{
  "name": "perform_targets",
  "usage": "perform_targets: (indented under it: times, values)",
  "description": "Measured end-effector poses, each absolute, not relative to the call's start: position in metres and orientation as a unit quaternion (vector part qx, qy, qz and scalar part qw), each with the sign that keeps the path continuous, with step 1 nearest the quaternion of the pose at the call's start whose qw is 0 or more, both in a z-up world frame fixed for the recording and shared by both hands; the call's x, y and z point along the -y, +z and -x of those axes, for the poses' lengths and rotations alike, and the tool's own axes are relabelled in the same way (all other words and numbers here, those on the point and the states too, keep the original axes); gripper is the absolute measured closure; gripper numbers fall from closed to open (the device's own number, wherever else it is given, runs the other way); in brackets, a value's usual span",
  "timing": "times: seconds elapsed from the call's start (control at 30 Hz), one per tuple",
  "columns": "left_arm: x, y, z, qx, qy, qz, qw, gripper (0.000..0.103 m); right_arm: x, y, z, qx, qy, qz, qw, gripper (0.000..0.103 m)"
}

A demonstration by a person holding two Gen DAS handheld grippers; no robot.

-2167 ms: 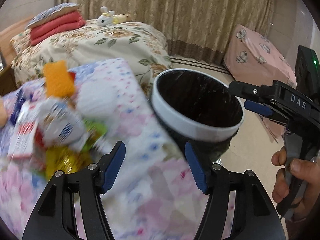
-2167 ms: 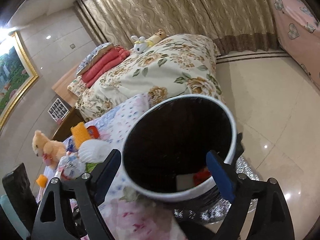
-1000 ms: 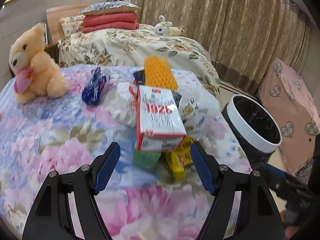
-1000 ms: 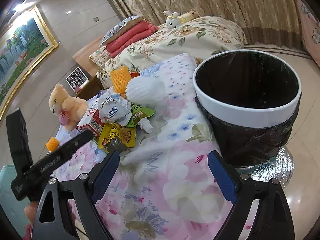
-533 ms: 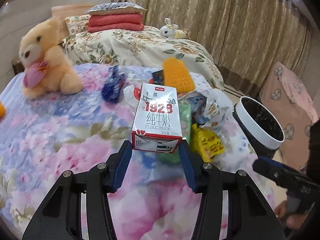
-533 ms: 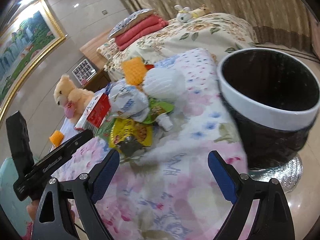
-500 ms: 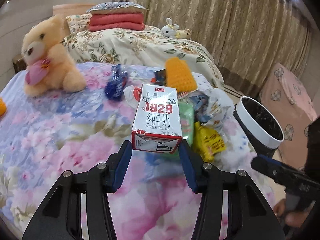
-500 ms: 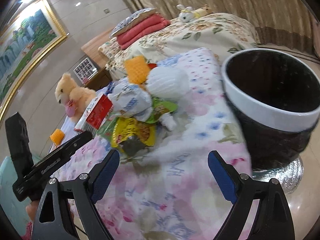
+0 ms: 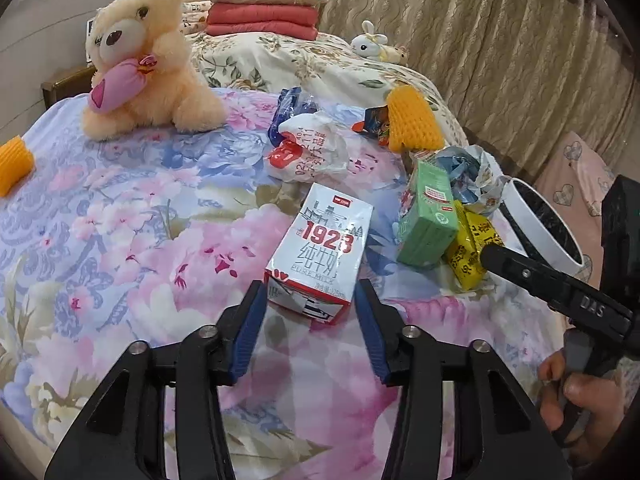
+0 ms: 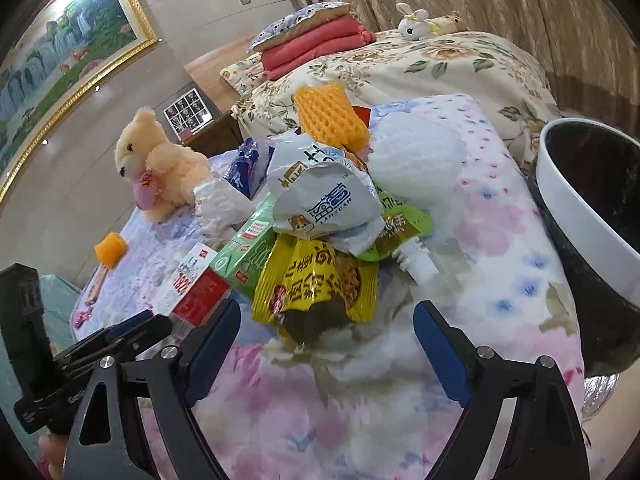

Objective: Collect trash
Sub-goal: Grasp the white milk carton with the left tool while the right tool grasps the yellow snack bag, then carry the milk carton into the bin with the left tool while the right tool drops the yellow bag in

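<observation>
The left hand-held gripper [image 9: 310,316] pinched the near end of the milk carton [image 9: 320,254] at lower centre of the left view; a second earlier its jaws stood wide, then closed onto the carton. The carton lay on the floral bed cover [image 9: 140,216]. The right hand-held gripper [image 10: 326,344] stayed spread and empty, jaws having just narrowed slightly, now nearer the yellow packet [image 10: 316,284], with the bin [image 10: 592,216] shifted to the right edge.
</observation>
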State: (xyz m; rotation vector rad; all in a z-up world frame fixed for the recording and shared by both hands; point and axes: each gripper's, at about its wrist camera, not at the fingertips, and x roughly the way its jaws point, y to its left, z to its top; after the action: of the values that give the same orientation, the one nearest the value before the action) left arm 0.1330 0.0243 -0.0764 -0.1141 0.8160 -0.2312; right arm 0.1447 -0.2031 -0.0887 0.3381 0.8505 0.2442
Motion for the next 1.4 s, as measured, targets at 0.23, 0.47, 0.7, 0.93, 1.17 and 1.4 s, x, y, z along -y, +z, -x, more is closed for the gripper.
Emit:
perform_targets:
  times: [0.23, 0.47, 0.7, 0.93, 1.17, 1.4]
  values:
    - [-0.016, -0.087, -0.149, -0.408, -0.101, 0.032, 0.907, 0.037, 0.196, -0.092, -0.158, -0.415, 0.122, -0.164, 0.886, 0.036]
    - [-0.014, -0.089, -0.15, -0.41, -0.108, 0.034, 0.905, 0.054, 0.193, -0.091, -0.152, -0.418, 0.136, -0.156, 0.884, 0.093]
    - [-0.018, -0.078, -0.125, -0.399, -0.109, 0.046, 0.909, 0.054, 0.199, -0.08, -0.123, -0.411, 0.158, -0.155, 0.884, 0.096]
    - [-0.001, -0.06, -0.095, -0.383, -0.142, 0.042, 0.912, 0.054, 0.219, -0.067, -0.091, -0.399, 0.155, -0.17, 0.888, 0.097]
    - [0.036, -0.053, -0.085, -0.378, -0.187, 0.017, 0.907, 0.054, 0.246, -0.061, -0.076, -0.39, 0.13, -0.186, 0.892, 0.097]
    - [0.074, -0.047, -0.089, -0.375, -0.222, -0.001, 0.9, 0.054, 0.277, -0.057, -0.07, -0.383, 0.1, -0.198, 0.897, 0.097]
